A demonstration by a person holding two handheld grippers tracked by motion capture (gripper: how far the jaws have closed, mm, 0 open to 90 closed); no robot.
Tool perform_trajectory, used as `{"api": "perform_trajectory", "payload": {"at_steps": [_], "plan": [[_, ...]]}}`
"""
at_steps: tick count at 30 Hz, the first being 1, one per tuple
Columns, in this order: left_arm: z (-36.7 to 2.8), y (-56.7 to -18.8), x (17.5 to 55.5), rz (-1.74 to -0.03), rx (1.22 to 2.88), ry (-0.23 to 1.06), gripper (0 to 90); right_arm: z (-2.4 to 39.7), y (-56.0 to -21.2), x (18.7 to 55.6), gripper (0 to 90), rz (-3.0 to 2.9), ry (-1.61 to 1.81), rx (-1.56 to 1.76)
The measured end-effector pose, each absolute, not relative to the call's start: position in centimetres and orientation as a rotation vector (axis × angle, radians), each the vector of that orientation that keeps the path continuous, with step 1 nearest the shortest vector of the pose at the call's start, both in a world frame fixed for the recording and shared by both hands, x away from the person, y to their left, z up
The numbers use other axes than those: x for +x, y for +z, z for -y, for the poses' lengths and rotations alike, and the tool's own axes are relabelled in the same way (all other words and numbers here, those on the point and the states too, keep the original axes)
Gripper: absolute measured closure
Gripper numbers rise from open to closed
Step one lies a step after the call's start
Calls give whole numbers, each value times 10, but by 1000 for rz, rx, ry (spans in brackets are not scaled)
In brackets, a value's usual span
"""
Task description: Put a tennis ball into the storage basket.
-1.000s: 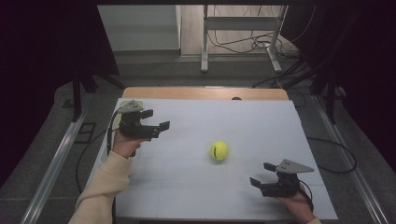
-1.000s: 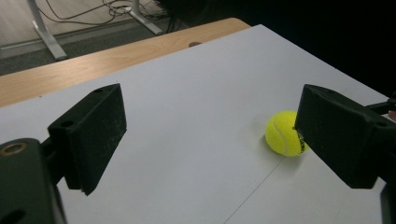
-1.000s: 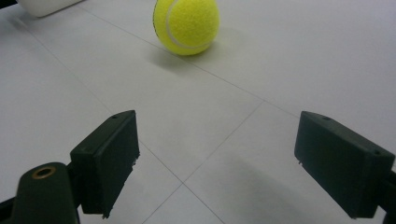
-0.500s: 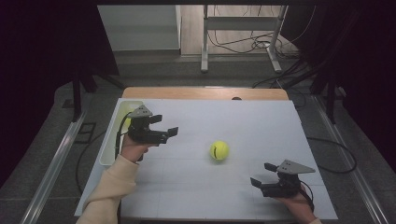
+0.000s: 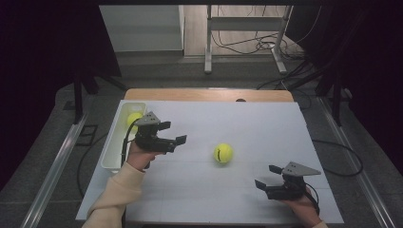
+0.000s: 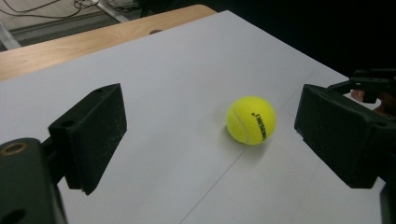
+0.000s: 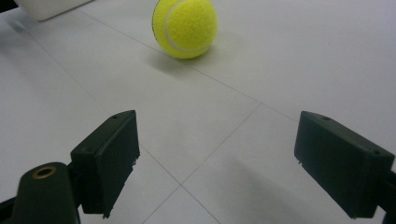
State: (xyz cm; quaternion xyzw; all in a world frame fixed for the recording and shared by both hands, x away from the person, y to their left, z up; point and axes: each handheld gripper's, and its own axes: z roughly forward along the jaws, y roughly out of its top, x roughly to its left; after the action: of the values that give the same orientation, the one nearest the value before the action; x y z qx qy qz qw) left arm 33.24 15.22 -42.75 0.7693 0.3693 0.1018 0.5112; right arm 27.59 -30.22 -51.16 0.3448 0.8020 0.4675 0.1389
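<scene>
1. fuzzy yellow tennis ball (image 5: 223, 153) lies loose mid-table on the white sheet (image 5: 247, 123), reachable from both sides;
2. left gripper (image 5: 172, 133) spread wide, empty, aimed at it for a grab;
3. right gripper (image 5: 267, 176) gaping, empty, parked near;
4. white plastic bin (image 5: 112, 142) alongside already contains another yellow ball (image 5: 132, 119).

1. The tennis ball (image 5: 223, 153) is bright yellow and fuzzy, with a pale curved seam and black lettering on one side.
2. It rests alone on the white table top, near the middle, free of any grip.
3. From the table's centre it sits slightly toward 5 o'clock.
</scene>
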Motion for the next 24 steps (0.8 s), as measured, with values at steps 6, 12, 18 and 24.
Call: {"api": "perform_trajectory", "payload": {"at_steps": [6, 12, 18, 24], "plan": [[-141, -429, 331, -863, 1882, 239, 103, 302, -511, 274, 148, -2323, 1348, 988], [-126, -434, 335, -846, 1917, 204, 102, 304, -511, 276, 148, -2317, 1353, 997], [-118, -436, 336, -835, 1933, 193, 102, 306, -512, 275, 148, -2315, 1358, 994], [-113, -436, 337, -824, 1938, 182, 102, 306, -511, 274, 148, -2311, 1353, 1000]]}}
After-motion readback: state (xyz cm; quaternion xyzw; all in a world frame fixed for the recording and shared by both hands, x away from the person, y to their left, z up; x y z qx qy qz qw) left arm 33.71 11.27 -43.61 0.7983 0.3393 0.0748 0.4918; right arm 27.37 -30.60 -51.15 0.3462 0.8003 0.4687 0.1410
